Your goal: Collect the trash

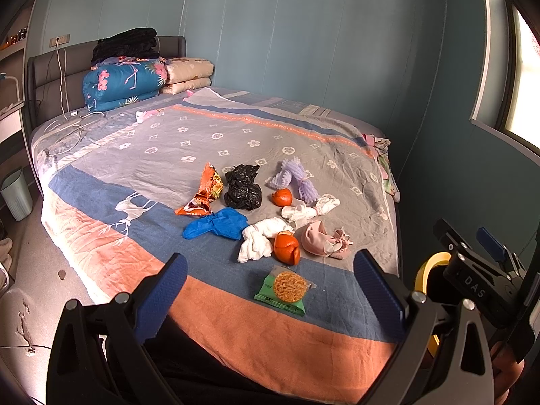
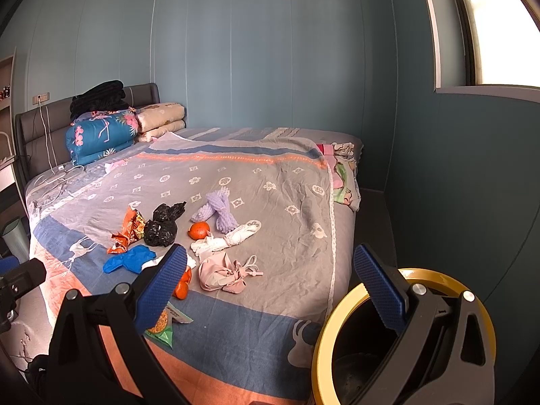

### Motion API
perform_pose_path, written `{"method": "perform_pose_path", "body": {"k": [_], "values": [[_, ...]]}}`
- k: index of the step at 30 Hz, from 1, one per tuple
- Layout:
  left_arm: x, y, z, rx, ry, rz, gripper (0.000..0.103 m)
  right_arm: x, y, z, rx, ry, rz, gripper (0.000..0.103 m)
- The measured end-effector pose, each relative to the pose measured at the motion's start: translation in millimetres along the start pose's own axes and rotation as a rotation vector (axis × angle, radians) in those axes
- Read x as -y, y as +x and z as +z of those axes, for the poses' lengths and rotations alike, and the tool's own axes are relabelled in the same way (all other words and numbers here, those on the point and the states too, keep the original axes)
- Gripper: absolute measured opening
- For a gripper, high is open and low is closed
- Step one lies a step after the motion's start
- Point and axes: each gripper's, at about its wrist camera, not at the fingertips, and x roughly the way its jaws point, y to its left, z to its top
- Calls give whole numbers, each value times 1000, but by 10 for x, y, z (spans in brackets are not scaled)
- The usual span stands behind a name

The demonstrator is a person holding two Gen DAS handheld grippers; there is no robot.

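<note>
Trash strewn across the bed (image 1: 236, 155), clustered at centre toward the foot. Left hand-held gripper (image 1: 270, 290) spread wide and empty above the near edge; right hand-held gripper (image 2: 270, 287) likewise wide apart, holding nothing.

Nearest the left gripper, at 12 o'clock: noodle packet (image 1: 287, 290), flat, crinkly, probably slippery; best pinched at an edge seam. Just beyond, orange peel (image 1: 287, 243) touching white tissue (image 1: 256, 239); peel likely light and springy, easily torn, tissue soft enough to take anywhere. Blue glove (image 1: 216, 224) at 11 o'clock, limp and thin. Behind it, black bag (image 1: 243, 187) knotted, weight unknown, knot the likely hold. Snack wrapper (image 1: 204, 192) beside the bag, stiff foil. Second peel (image 1: 282, 197), purple foam net (image 1: 297, 179), more tissue (image 1: 308, 209) and pink cloth (image 1: 320, 238) at 1 o'clock; foam very light, compressible.

Yellow-rimmed bin (image 2: 401, 334) at 4 o'clock in the right view, off the bed's corner, rim partly behind the right gripper's finger; contents too dark to read. In that view the other finger covers most of the near peel and packet. Bag contents unseen. Pale bin (image 1: 17, 190) on the floor at 9 o'clock, cut by the frame.
</note>
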Motion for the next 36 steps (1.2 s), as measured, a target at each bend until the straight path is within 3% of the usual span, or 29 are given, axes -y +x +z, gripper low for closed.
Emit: {"method": "perform_pose_path", "body": {"k": [3,7,17,20,26,36], "values": [[-59,65,12,-12,-9,6,95,-16,63,-19,-23,-9,18,95],[-165,226,61,-38,-30,0,95,-1,149,-46,-48,16,131,95],[-600,718,285,-91,-46,54,95,-113,654,35,-135,-16,121,95],[-763,901,401,-99,-50,68,95,-232,955,115,-205,-76,83,95],[-1048,1385,682,-130,-17,128,95,-315,1618,357,-340,-33,151,95],[-1291,2230,961,-211,22,200,95,-688,2913,681,-441,-126,161,95]]}}
